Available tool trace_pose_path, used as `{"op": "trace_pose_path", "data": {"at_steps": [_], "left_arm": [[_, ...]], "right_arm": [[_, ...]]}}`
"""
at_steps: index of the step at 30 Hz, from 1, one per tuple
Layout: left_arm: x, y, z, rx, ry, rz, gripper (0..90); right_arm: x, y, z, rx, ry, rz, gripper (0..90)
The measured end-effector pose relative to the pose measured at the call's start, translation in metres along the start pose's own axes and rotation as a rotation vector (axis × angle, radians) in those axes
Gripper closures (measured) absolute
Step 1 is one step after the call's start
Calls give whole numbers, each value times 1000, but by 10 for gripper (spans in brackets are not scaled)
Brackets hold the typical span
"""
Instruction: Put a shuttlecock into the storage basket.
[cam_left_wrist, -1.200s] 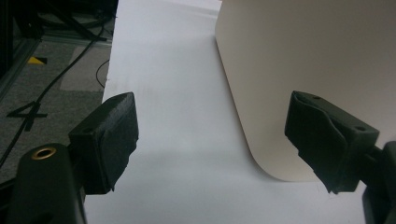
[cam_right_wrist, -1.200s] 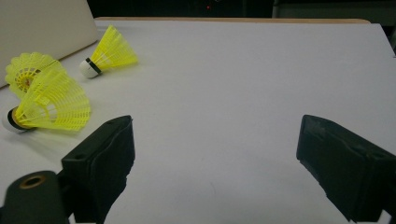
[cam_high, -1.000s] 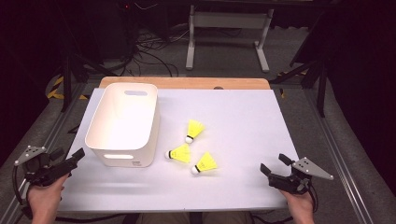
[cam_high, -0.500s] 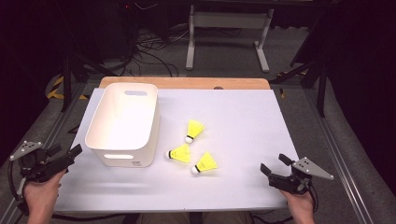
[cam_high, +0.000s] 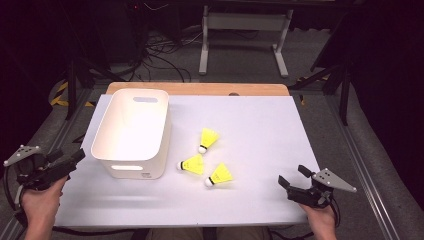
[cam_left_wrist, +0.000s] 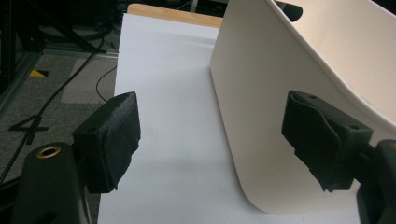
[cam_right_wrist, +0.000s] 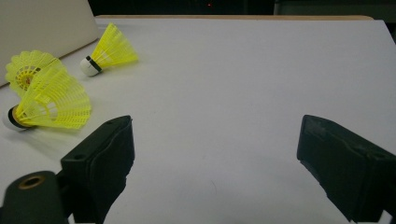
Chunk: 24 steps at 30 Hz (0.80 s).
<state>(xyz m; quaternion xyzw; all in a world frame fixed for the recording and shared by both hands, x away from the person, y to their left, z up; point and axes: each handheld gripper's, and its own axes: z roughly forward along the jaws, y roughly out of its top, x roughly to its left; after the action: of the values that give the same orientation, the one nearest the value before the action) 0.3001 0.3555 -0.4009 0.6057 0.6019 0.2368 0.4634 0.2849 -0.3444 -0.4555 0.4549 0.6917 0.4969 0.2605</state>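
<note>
Nearest, at the table's near corners, left gripper (cam_high: 67, 162) and right gripper (cam_high: 291, 176), each with jaws spread wide and nothing between them. Painted "4" (cam_left_wrist: 28, 129) readable on the floor in the left gripper view. Small dark label (cam_high: 145, 175) on the white bin's (cam_high: 131, 131) near wall, too small to read. Just right of the bin, three yellow shuttlecocks on the white table (cam_high: 260, 125), white-tipped, on their sides: nearest shuttlecock (cam_high: 219, 175), middle shuttlecock (cam_high: 191, 164) close beside it, far shuttlecock (cam_high: 207, 139) slightly apart. Bin cut off in both gripper views. Beyond, cables and a metal stand (cam_high: 244, 30) in deep shadow.
</note>
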Motion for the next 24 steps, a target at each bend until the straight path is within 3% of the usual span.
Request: {"op": "trace_pose_path", "data": {"at_steps": [24], "left_arm": [[-18,28,-4,-8,-47,18,244]], "right_arm": [[0,0,0,0,4,4,119]]}}
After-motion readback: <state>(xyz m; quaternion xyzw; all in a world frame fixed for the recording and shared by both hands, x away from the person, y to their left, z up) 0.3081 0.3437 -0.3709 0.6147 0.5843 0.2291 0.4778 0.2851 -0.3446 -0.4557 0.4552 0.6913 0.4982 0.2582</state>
